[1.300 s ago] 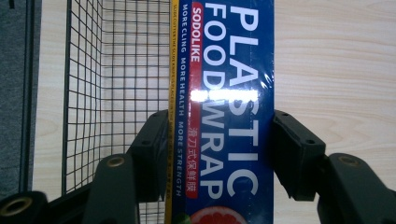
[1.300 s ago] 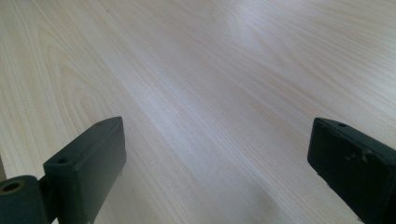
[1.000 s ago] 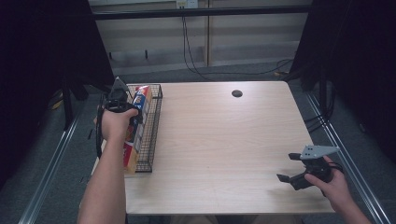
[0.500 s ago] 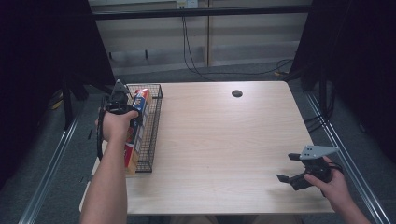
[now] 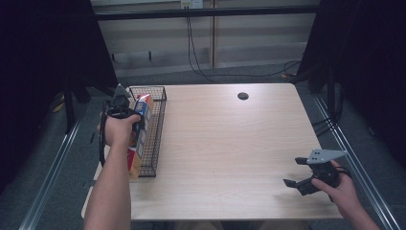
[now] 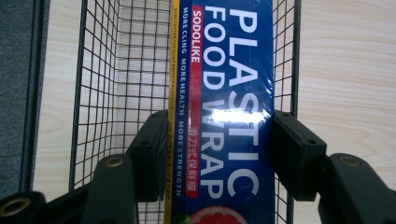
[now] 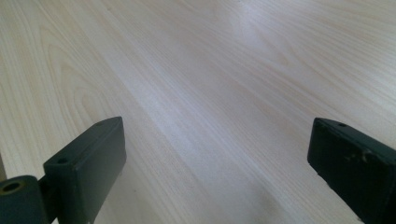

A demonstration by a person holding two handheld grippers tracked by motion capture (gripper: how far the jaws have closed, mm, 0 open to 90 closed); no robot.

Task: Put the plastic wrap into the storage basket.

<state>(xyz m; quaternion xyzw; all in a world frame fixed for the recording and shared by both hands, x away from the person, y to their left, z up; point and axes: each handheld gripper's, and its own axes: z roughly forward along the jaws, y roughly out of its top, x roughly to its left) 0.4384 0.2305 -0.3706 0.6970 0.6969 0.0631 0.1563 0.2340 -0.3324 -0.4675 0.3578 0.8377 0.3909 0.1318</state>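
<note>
Inside the wire basket [image 6: 116, 70] at the table's [image 5: 230, 143] left edge, my left gripper [image 6: 219, 154] clamps the plastic wrap box [image 6: 224, 93]; its lettering reads from the left gripper view alone. My right gripper [image 5: 299, 175] sits wide apart over bare wood, near right

high view: above near edge, facing forward-down over whole counter [image 5: 230, 143] | left gripper view: close, straight down into basket [image 6: 116, 70] | right gripper view: close, low over bare counter

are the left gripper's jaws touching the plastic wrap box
Touching. In the left gripper view the left gripper has both jaws pressed flat against the sides of the plastic wrap box, no gap.
</note>
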